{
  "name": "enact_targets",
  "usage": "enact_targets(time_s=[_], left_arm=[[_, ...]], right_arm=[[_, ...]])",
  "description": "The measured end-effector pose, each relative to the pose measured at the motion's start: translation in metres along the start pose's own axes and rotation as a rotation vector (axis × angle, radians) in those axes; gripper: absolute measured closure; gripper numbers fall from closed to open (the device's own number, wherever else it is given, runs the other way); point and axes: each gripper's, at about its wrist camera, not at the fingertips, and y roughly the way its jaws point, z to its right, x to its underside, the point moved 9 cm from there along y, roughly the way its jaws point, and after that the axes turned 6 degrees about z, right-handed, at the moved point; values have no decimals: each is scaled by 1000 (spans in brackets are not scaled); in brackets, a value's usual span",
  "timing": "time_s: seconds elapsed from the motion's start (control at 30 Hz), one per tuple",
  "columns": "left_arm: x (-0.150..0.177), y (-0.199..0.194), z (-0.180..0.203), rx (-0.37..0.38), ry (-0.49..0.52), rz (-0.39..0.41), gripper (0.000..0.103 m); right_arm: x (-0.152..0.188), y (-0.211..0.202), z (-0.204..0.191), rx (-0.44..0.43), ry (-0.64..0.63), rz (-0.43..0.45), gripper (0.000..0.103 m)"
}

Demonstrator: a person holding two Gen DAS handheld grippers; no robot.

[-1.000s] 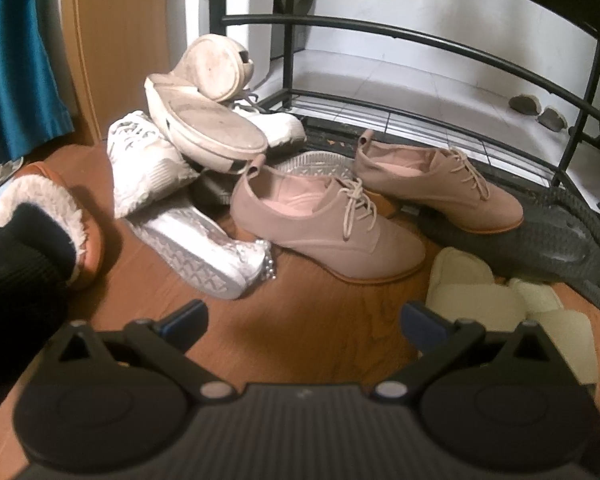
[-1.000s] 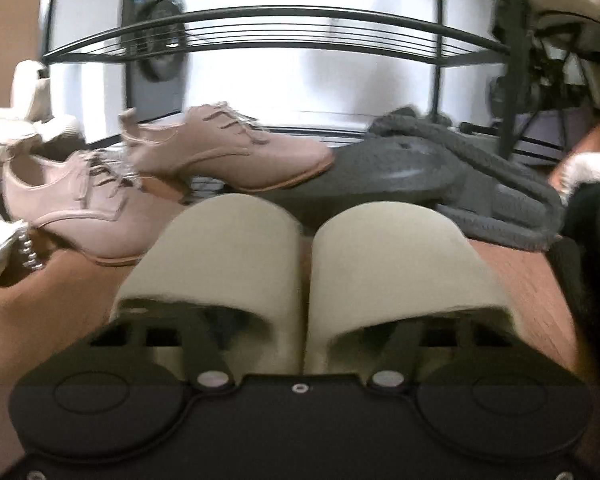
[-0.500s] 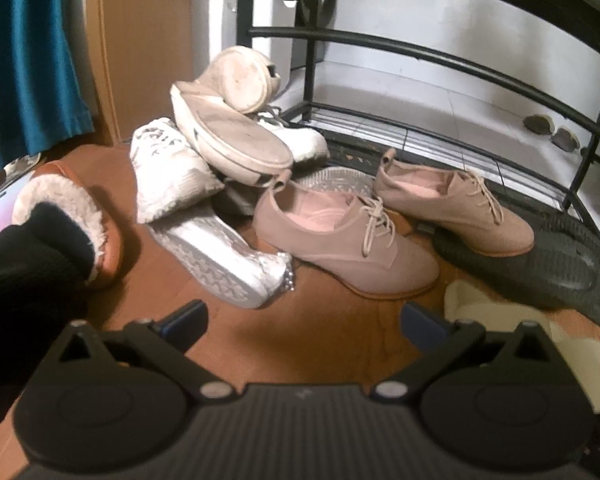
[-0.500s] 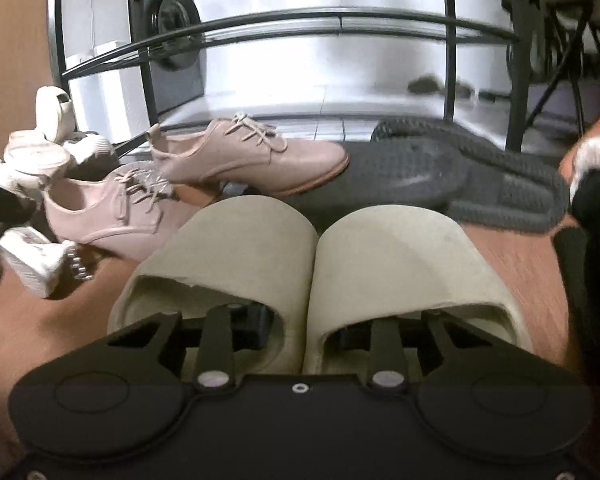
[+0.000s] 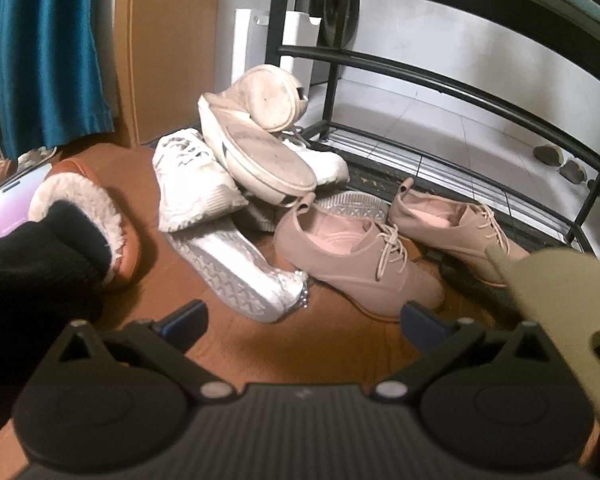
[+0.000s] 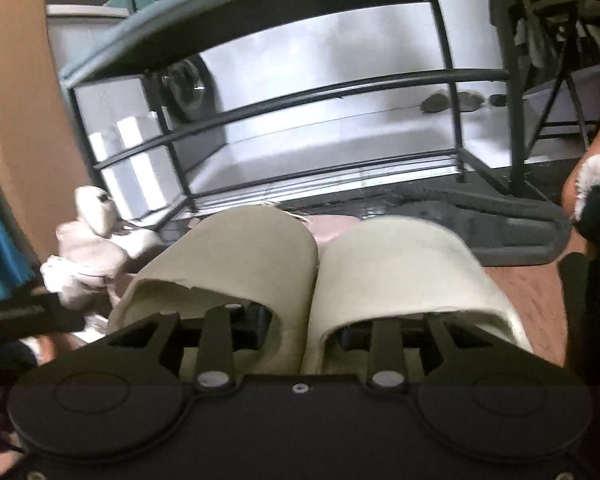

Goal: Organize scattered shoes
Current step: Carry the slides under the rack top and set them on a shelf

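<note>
My right gripper (image 6: 308,316) has one finger inside each of a pair of beige slippers (image 6: 396,264), shut on their touching inner walls, and holds them off the floor facing the black shoe rack (image 6: 340,92). One slipper also shows at the right edge of the left wrist view (image 5: 560,296). My left gripper (image 5: 300,320) is open and empty above the wooden floor. Ahead of it lie two tan lace-up shoes (image 5: 356,264), a silver sneaker (image 5: 240,276) on its side and a heap of white sneakers (image 5: 236,160).
A dark grey shoe (image 6: 500,224) lies in front of the rack's bottom shelf (image 5: 440,168). A black-socked foot in a fur-lined orange slipper (image 5: 88,216) is at the left, another at the right (image 6: 592,184). A teal curtain (image 5: 44,48) hangs at the far left.
The right gripper has closed on the beige slippers and lifted them off the floor, tilting up toward the rack. The left gripper has drawn back and swung left, still open.
</note>
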Motion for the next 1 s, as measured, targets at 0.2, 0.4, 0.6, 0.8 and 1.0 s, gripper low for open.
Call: enact_targets(time_s=[0.2,0.4,0.6,0.8,1.0], left_arm=[[1,1,-1,-15,11,7,1],[6,6,4,-13,32,-10,0],[10,12,13,-9,65,-17,0],[7,20,20,-21,85,-12,0],[9,33,28,-29,102,-37,0]], right_arm=[[-50,-6,5,-79,26,142,71],[-128,14,34,-58,-93,360,69],[-194,83,90,24,-208,447,69],[-231,178,144,100,-280,425,69],[-242,224,175,127,-270,408,69]])
